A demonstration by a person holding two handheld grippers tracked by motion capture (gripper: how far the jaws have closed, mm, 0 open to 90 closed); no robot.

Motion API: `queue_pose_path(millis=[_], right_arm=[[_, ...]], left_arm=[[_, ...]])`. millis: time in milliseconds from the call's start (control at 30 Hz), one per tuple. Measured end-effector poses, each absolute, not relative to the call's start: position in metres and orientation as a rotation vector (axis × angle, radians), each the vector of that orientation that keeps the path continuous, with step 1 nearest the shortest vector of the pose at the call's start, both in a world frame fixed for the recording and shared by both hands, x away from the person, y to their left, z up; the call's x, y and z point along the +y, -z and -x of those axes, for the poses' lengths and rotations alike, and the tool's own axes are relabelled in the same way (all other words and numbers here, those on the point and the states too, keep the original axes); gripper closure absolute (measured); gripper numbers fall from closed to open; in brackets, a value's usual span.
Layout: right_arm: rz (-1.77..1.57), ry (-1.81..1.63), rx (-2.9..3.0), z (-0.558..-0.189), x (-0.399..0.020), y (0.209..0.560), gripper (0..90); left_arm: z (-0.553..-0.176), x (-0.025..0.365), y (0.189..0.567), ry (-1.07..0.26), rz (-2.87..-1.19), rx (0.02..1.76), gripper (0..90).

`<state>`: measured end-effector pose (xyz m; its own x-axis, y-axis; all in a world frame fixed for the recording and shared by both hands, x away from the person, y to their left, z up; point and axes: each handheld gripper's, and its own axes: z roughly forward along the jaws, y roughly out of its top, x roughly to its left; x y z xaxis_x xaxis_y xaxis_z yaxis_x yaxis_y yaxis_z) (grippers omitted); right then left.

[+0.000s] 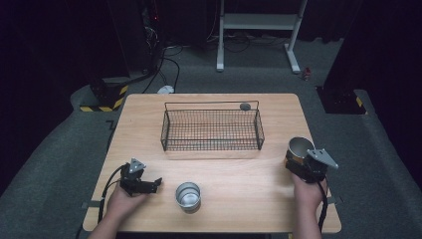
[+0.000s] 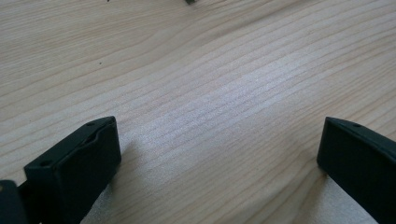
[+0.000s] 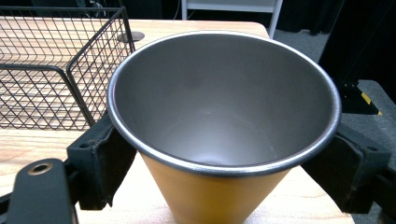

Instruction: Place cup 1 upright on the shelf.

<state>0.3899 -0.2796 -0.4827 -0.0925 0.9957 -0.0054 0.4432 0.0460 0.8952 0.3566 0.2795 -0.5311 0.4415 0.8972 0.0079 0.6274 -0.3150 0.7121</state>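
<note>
My right gripper (image 1: 300,158) holds an orange metal cup (image 1: 298,150) upright near the table's right edge. In the right gripper view the cup (image 3: 219,140) sits clamped between the two black jaws, steel inside, orange outside. A second cup, silver (image 1: 188,195), stands upright on the table near the front middle. My left gripper (image 1: 155,184) rests low on the table to the left of that cup, a short gap away. In the left gripper view its jaws stand wide apart over bare wood, with the left gripper (image 2: 219,149) holding nothing.
A black wire basket (image 1: 212,130) stands empty at the table's middle back; its corner (image 3: 70,70) is just left of the orange cup. A small round grey disc (image 1: 245,106) lies behind the basket. The wooden table (image 1: 239,179) ends close to my right hand.
</note>
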Motion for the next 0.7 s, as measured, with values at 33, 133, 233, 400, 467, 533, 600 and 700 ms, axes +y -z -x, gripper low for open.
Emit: queue_pose_path(millis=[33, 133, 233, 400, 467, 533, 600, 700], right_arm=[[-1.476, -1.001, 1.625, -0.39, -0.28, 0.483, 14.1], [-1.465, -0.992, 1.638, -0.39, -0.277, 0.482, 14.2], [-1.461, -0.996, 1.638, -0.389, -0.275, 0.481, 14.1], [-1.452, -0.999, 1.637, -0.387, -0.273, 0.478, 14.1], [-1.439, -1.001, 1.637, -0.385, -0.27, 0.476, 14.1], [-1.437, -1.012, 1.636, -0.384, -0.269, 0.475, 14.1], [-1.436, -1.014, 1.636, -0.383, -0.268, 0.474, 14.1], [-1.424, -1.015, 1.64, -0.381, -0.265, 0.472, 14.1]], left_arm=[[-0.357, 0.279, 0.531, -0.543, -2.055, 1.274, 0.0], [-0.357, 0.279, 0.531, -0.543, -2.054, 1.274, 0.0], [-0.357, 0.28, 0.531, -0.544, -2.055, 1.274, 0.0], [-0.357, 0.279, 0.531, -0.543, -2.055, 1.274, 0.0], [-0.357, 0.279, 0.531, -0.543, -2.054, 1.274, 0.0], [-0.357, 0.279, 0.531, -0.544, -2.054, 1.274, 0.0], [-0.357, 0.279, 0.531, -0.544, -2.054, 1.274, 0.0], [-0.357, 0.279, 0.531, -0.543, -2.054, 1.274, 0.0]])
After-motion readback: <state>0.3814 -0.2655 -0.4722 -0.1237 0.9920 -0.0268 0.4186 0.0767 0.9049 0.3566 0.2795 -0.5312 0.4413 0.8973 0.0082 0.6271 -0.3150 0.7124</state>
